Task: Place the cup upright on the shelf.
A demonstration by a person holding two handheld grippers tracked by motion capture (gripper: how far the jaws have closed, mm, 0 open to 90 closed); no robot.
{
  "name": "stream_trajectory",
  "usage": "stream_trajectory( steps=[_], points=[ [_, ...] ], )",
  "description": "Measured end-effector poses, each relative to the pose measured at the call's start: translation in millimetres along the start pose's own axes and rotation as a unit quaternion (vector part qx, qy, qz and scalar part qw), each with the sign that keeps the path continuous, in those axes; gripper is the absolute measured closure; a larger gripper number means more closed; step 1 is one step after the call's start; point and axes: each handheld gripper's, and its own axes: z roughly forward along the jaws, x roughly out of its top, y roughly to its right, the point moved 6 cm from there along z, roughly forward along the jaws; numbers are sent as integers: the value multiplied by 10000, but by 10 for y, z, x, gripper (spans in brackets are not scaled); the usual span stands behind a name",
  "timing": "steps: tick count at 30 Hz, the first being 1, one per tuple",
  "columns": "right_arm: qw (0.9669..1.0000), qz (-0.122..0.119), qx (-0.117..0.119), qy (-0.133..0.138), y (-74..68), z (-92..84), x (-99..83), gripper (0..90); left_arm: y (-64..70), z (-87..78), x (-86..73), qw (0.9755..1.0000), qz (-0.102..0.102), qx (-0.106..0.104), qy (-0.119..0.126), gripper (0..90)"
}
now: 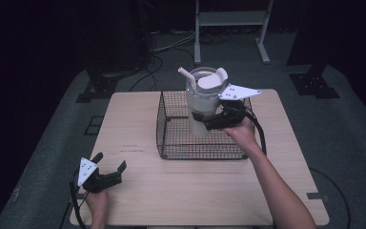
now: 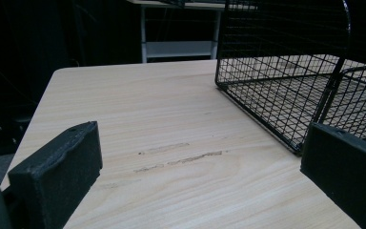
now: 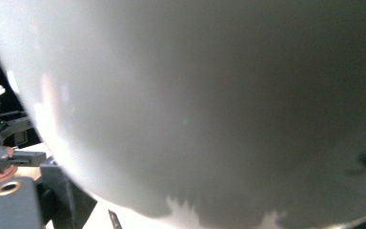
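A white tumbler (image 1: 201, 102) with a clear lid and a pale straw (image 1: 188, 76) stands upright within the black wire basket (image 1: 171, 143) at the table's middle. My right gripper (image 1: 206, 122) is shut on the tumbler's lower body from the right. Whether its base rests on the basket floor I cannot tell. In the right gripper view the tumbler's white wall (image 3: 209, 105) is pressed close to the camera. My left gripper (image 1: 109, 164) stands open near the table's front left corner, nothing between its black jaws. In its own view the left gripper (image 2: 200, 176) faces the basket (image 2: 276, 95).
The light wooden table (image 1: 195, 191) has bare wood in front of and left of the basket. A metal stand (image 1: 231, 21) and cables lie on the dark floor beyond the far edge.
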Motion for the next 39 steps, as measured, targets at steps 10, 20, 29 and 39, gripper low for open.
stream_trajectory(
  steps=[10, 20, 29, 39],
  points=[
    [9998, 103, 33, -168, 110, 262, 33, 85, -3, -2, -2, 10000, 3, -4, -20, 0],
    [9994, 146, -1, -324, 223, 472, 31, 85, -2, -1, -1, 10000, -15, -6, -6, 0],
    [9987, 319, 105, -391, 353, 689, -75, 85, -9, 1, 1, 10000, 3, -12, 18, 0],
    [9975, 380, 184, -561, 441, 1025, -291, 85, 2, -5, 1, 10000, 37, -54, 19, 0]
  ],
)
